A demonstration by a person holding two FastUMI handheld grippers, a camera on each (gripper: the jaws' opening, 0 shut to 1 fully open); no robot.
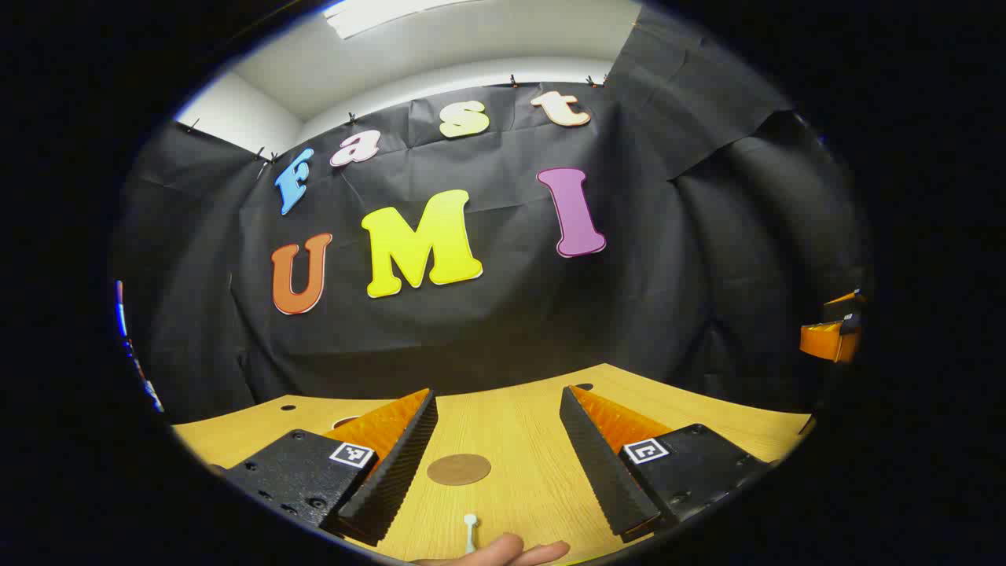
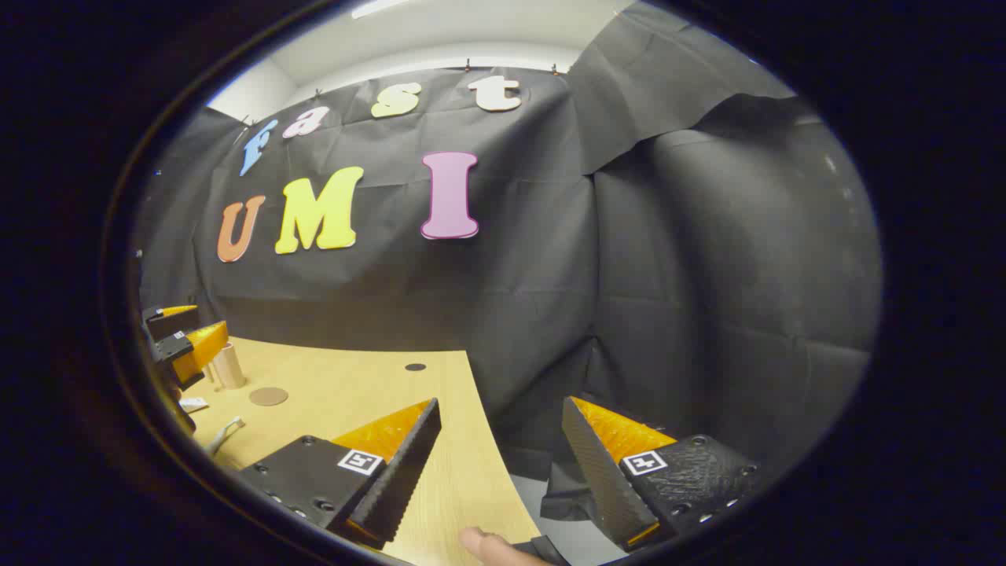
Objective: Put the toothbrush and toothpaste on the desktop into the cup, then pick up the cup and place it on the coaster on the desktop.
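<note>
Both tongs open and empty above the tabletop

Left tongs (image 1: 498, 409): the two fingers stand wide apart with nothing between them, held above the wooden tabletop (image 1: 519, 440) and facing the black cloth wall (image 1: 487, 314). Seen through the gap between the fingers, a round brown coaster (image 1: 459, 469) lies flat on the tabletop. Nearer the camera than the coaster, the pale end of a toothbrush (image 1: 470, 528) lies on the wood, apart from the coaster. A person's fingers (image 1: 503, 553) show at the bottom edge, just beside the toothbrush end; whether they touch it cannot be told. At the far right edge of the left gripper view, part of the right tongs (image 1: 831, 336) shows, well apart.

Right tongs (image 2: 500, 413): the fingers are spread wide, gripping nothing. The left finger hangs over the tabletop (image 2: 354, 385); the right finger hangs beyond the tabletop's curved edge, in front of the cloth wall (image 2: 668, 275). A fingertip (image 2: 481, 542) shows at the bottom edge.

At the far left of the right gripper view, the left tongs (image 2: 182, 330) show with fingers parted. Just beside them a light-coloured cup (image 2: 229, 366) stands upright on the tabletop. The coaster (image 2: 269, 396) lies flat near the cup, apart from it. A small flat pale item (image 2: 193, 404) lies near the left edge; it is too small to identify. The toothbrush (image 2: 224, 434) lies on the wood nearer the camera
</note>
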